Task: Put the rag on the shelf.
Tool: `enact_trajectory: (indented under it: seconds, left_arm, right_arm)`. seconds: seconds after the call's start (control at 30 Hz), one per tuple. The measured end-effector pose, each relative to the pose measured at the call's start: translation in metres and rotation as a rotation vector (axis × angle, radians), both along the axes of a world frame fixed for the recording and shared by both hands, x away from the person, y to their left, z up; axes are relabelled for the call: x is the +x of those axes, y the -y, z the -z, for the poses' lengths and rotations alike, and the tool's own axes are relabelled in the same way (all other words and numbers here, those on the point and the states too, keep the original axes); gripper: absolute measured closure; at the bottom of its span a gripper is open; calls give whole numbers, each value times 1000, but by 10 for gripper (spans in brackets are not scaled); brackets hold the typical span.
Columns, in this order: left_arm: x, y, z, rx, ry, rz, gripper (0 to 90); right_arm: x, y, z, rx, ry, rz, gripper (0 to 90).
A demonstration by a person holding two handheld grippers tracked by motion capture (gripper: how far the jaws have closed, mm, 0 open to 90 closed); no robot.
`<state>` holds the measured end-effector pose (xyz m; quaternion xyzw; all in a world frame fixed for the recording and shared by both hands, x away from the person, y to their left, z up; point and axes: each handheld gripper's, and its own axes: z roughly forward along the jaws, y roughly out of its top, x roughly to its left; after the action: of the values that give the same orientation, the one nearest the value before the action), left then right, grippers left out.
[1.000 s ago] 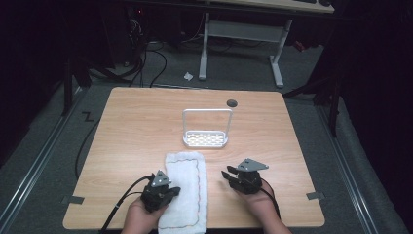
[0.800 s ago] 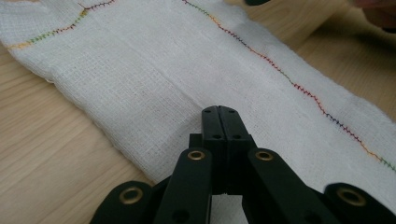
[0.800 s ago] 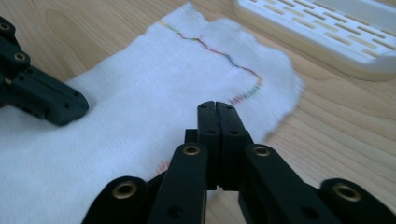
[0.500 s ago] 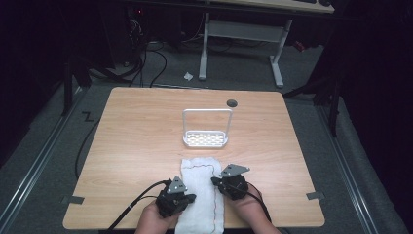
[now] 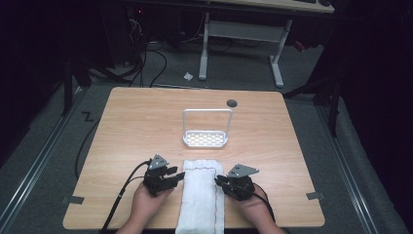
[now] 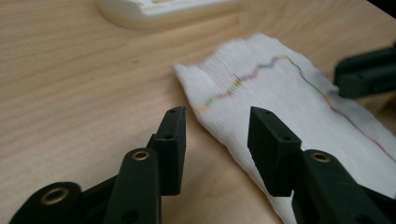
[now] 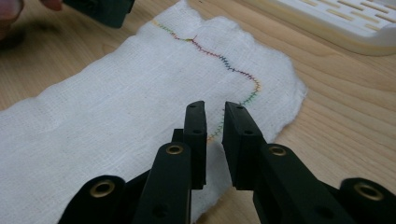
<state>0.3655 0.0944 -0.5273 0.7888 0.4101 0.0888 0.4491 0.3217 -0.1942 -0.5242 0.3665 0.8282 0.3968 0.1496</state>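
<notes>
Since a second ago your hands flank a narrower cloth (image 5: 201, 195): left gripper (image 5: 176, 175) has just opened empty, right gripper (image 5: 220, 181) has just parted slightly, pinching nothing; next, regrip its edges for another fold.

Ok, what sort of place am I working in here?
Most likely a lab or recording workspace, not a home: a bare wooden table stands on grey carpet in a dark room, cables trail across the floor behind it, and a metal desk frame stands beyond. On the table lie a white cloth and a white rack.
</notes>
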Motion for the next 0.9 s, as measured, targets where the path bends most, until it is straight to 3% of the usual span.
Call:
enact_trajectory:
  seconds: [0.2, 0.4, 0.6, 0.7, 0.77, 0.9]
  left_arm:
    - [21, 21, 8, 66, -19, -5, 549]
    - [18, 23, 11, 34, -5, -15, 607]
    - [16, 24, 13, 23, -21, 27, 814]
    - [16, 24, 13, 25, -17, 26, 818]
    - [16, 24, 13, 26, -18, 23, 805]
    - [16, 23, 13, 23, -22, 24, 793]
  right_arm:
    - [3, 6, -2, 18, 7, 26, 781]
    - [7, 13, -3, 36, 2, 61, 708]
    - [16, 18, -2, 76, -32, 94, 650]
    - [26, 16, -2, 55, -45, 119, 651]
    - [34, 14, -3, 43, -78, 127, 645]
    - [48, 6, 0, 16, -86, 111, 588]
